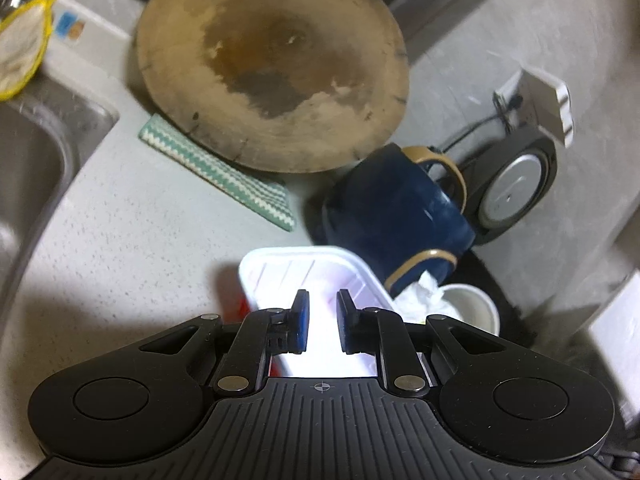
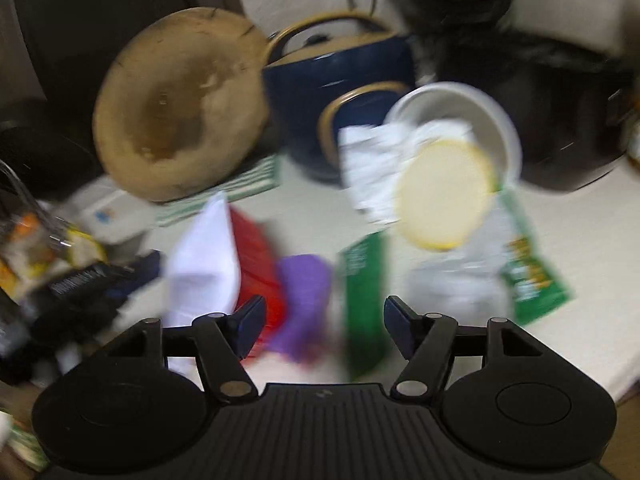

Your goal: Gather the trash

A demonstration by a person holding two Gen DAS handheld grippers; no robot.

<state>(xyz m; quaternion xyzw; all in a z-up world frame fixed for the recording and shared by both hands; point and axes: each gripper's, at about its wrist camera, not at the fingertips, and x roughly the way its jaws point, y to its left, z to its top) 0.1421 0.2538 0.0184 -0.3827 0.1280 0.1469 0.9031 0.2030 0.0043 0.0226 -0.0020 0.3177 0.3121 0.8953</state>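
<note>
Where the left gripper (image 1: 320, 322) is seen from its own camera, its jaws are clenched narrowly on the wall of a white plastic tray (image 1: 320, 270), which is held tilted above the worktop (image 1: 132, 240), with something red (image 1: 246, 306) glimpsed beneath its left edge. Just right of the tray, crumpled white tissue (image 1: 424, 294) is seen beside a white cup (image 1: 476, 306), and a dark blue pot (image 1: 394, 216) with tan handles is found behind them. Farther out, a round wooden board (image 1: 272, 64) is propped over a green-and-white cloth (image 1: 224, 174), and a steel sink (image 1: 32, 168) is seen at the left. In the blurred right wrist view, the right gripper (image 2: 324, 330) is shown released, its jaws spread wide with nothing pressed between them. Beyond the jaws, a purple scrap (image 2: 306, 300), a red wrapper (image 2: 256, 268) and a green packet (image 2: 366, 300) are seen over the worktop, though whether they are resting there cannot be told. A clear bag with green print (image 2: 524, 272) is seen at the right, beneath a pale yellow lid (image 2: 446, 194).
</note>
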